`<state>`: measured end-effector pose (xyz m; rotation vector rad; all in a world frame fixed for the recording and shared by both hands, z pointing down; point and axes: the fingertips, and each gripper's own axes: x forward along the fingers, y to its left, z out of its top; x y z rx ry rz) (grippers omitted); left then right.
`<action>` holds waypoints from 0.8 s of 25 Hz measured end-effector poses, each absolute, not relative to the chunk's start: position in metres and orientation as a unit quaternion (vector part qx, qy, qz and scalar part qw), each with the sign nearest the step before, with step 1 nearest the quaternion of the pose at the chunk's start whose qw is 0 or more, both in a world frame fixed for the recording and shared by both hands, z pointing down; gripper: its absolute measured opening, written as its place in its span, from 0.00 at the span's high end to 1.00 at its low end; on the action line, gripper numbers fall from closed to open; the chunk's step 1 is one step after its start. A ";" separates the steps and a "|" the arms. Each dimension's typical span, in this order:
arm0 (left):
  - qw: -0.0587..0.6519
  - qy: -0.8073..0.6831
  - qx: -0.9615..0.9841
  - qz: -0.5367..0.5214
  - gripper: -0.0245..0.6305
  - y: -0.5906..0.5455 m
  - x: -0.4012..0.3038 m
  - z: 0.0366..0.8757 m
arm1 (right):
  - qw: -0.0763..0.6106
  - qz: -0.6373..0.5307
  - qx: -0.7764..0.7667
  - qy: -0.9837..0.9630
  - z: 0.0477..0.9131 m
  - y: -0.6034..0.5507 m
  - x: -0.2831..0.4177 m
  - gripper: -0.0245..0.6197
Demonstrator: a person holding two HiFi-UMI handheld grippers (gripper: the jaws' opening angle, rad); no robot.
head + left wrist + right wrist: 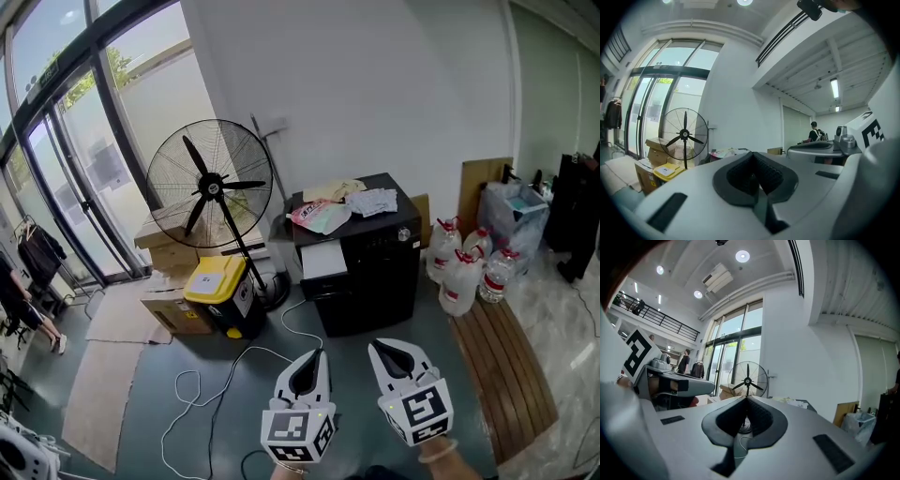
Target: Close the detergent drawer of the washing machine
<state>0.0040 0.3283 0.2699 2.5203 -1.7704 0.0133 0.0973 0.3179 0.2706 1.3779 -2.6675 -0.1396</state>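
Both grippers are empty and level, side by side, with nothing between the jaws of either. Left gripper (317, 361): its own view shows the two dark pads pressed together at the tip. Right gripper (382, 352): its jaws likewise meet at the tip, and only a narrow slit shows lower down between the pads.

Straight ahead of me, well apart from both grippers, stands the black washing machine (370, 267) against the white wall. Its white detergent drawer (323, 260) sticks out of the front at the upper corner, roughly in line with my left gripper, so it is not yet shut. Neither gripper touches it. Crumpled cloths and bags (337, 208) lie on top of the machine.

Ahead and to the left of my left gripper stands a big fan (211, 183), with a yellow box (220, 286) beside its foot. A white cable (230, 370) loops over the floor (150, 394) between the machine and my left gripper. Ahead and to the right of my right gripper is a cluster of water jugs (464, 267).
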 end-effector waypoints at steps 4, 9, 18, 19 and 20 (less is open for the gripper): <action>0.036 -0.579 0.814 0.008 0.94 0.319 0.010 0.280 | 0.066 -0.038 0.452 -0.889 0.278 0.305 0.102 0.92; 0.047 -0.584 0.810 0.004 0.94 0.304 0.012 0.285 | 0.066 -0.029 0.440 -0.895 0.283 0.289 0.099 0.92; 0.048 -0.583 0.811 0.002 0.94 0.268 0.004 0.288 | 0.066 -0.023 0.435 -0.898 0.292 0.256 0.086 0.92; 0.048 -0.581 0.812 0.001 0.94 0.263 0.002 0.289 | 0.067 -0.023 0.436 -0.897 0.293 0.250 0.084 0.92; 0.047 -0.579 0.814 0.001 0.94 0.257 0.000 0.290 | 0.068 -0.023 0.438 -0.896 0.295 0.245 0.082 0.92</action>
